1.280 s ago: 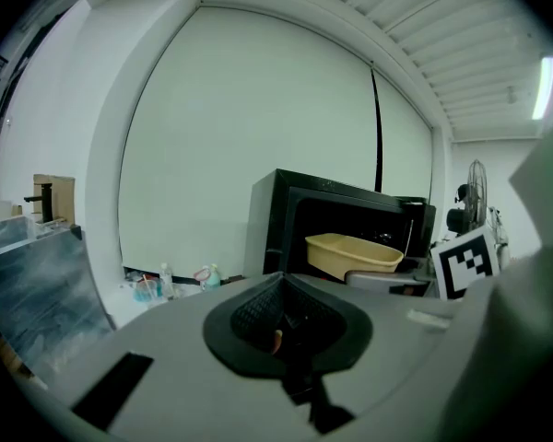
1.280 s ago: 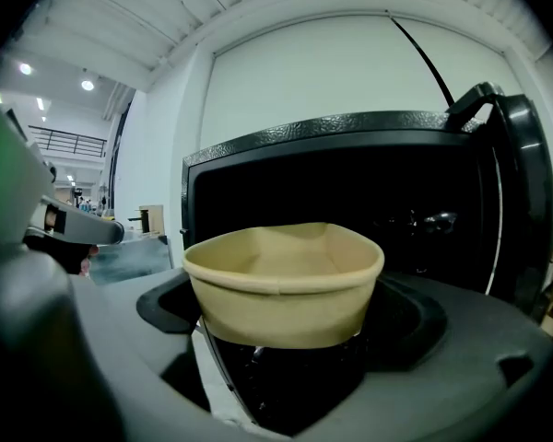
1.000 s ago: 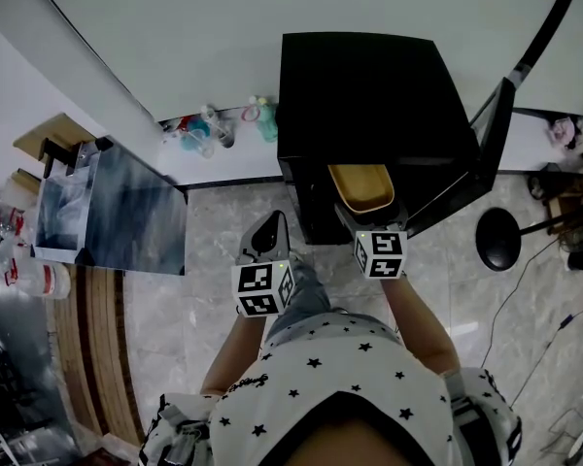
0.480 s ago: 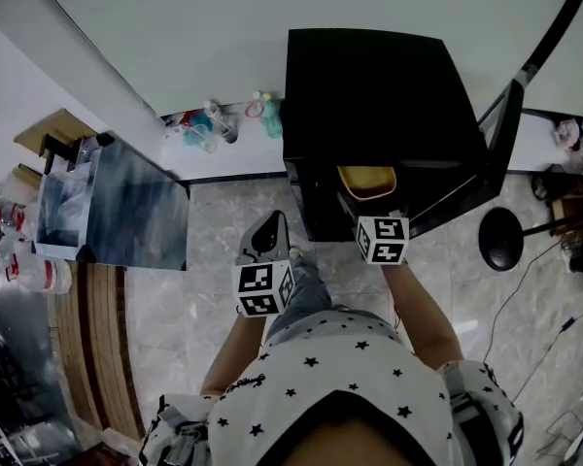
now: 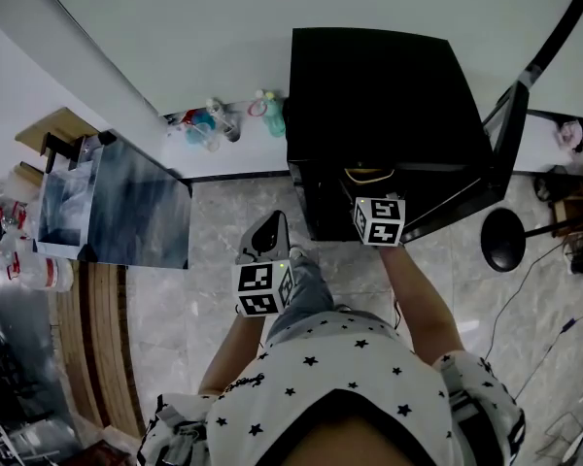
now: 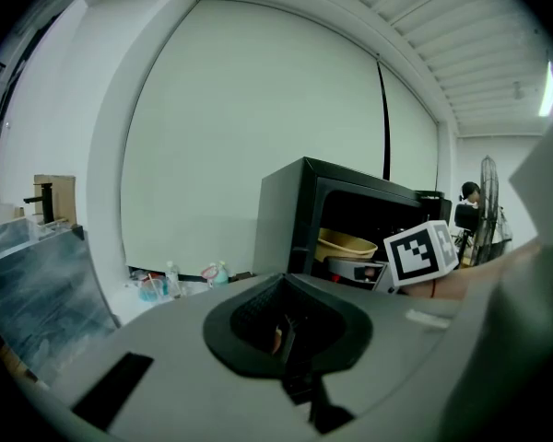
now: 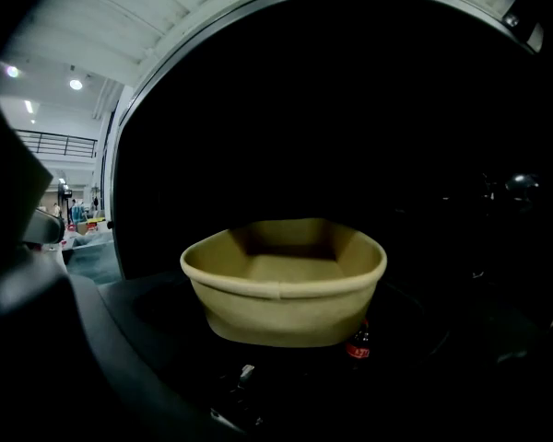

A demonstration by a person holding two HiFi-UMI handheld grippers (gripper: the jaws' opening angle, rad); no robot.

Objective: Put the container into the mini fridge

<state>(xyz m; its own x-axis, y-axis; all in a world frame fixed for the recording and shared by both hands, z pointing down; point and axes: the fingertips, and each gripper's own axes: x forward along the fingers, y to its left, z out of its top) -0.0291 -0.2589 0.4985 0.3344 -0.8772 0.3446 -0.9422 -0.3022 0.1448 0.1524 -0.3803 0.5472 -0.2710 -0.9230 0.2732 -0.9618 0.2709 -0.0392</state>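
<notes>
The black mini fridge [image 5: 379, 95] stands against the wall with its door [image 5: 500, 134] swung open to the right. My right gripper [image 5: 372, 200] reaches into the opening, shut on the near wall of the tan container [image 5: 369, 174], of which only a rim edge shows from above. In the right gripper view the container [image 7: 284, 279] sits upright, surrounded by the dark fridge interior. My left gripper [image 5: 265, 233] hangs over the floor left of the fridge, shut on nothing. In the left gripper view the container [image 6: 346, 245] shows inside the fridge [image 6: 281, 219].
A small red-labelled bottle [image 7: 357, 343] stands in the fridge beside the container. A grey table [image 5: 117, 207] is at the left, with bottles [image 5: 214, 124] on the floor by the wall. A round black stand base [image 5: 503, 239] sits right of the door.
My right gripper has pushed forward with the container, which has gone from in front of the opening to mostly under the fridge top. The left gripper has stayed put.
</notes>
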